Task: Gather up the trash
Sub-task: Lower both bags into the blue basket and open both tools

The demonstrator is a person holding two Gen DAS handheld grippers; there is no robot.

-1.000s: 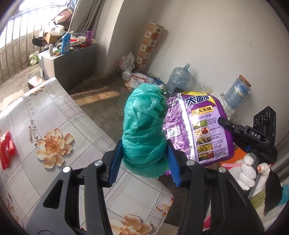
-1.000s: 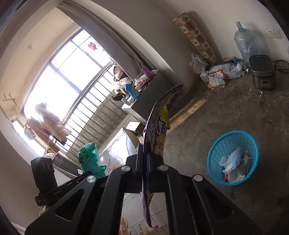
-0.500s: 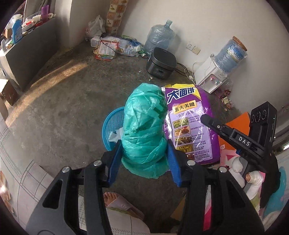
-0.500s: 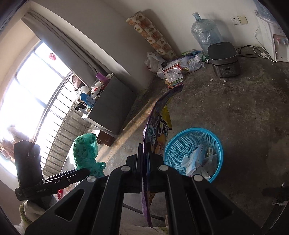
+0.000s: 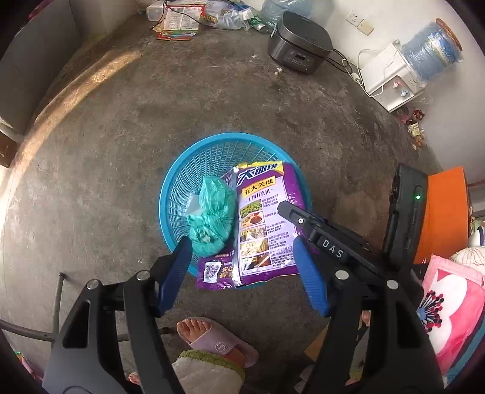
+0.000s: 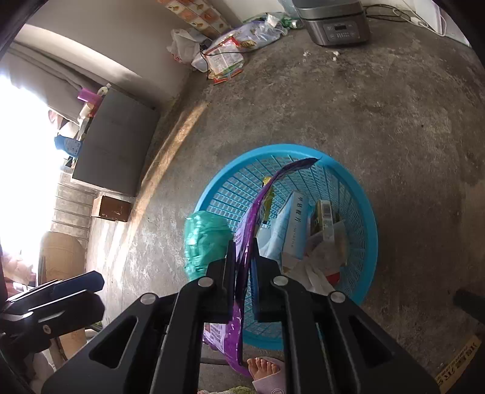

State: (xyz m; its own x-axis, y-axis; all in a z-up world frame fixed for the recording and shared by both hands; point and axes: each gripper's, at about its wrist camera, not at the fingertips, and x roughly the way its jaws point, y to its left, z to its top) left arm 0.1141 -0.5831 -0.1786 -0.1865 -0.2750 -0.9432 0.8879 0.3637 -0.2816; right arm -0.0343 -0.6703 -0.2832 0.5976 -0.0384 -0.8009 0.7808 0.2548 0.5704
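A blue mesh basket (image 5: 169, 188) (image 6: 372, 242) stands on the concrete floor and holds paper and cartons. A crumpled green plastic bag (image 5: 212, 215) (image 6: 206, 242) lies loose at its left inner side. My left gripper (image 5: 241, 241) hangs above the basket; its jaws are opening wide and nothing is between its blue pads. A purple printed packet (image 5: 260, 224) (image 6: 260, 200) stands over the basket, its lower edge between the jaws of my right gripper (image 6: 242, 245). Those jaws are opening, with a thin gap beside the packet. The right gripper's black finger (image 5: 291, 212) reaches in from the right.
A person's foot in a pink slipper (image 5: 212, 336) stands just below the basket. A grey rice cooker (image 5: 300, 45), a white water dispenser (image 5: 394, 78) and a litter pile (image 5: 182, 21) line the far wall. A grey cabinet (image 6: 115, 145) stands left, an orange box (image 5: 445, 212) right.
Both grippers swung down from the table to just above the basket. The left jaws spread and let go of the green bag, which dropped into the basket. The right jaws parted slightly.
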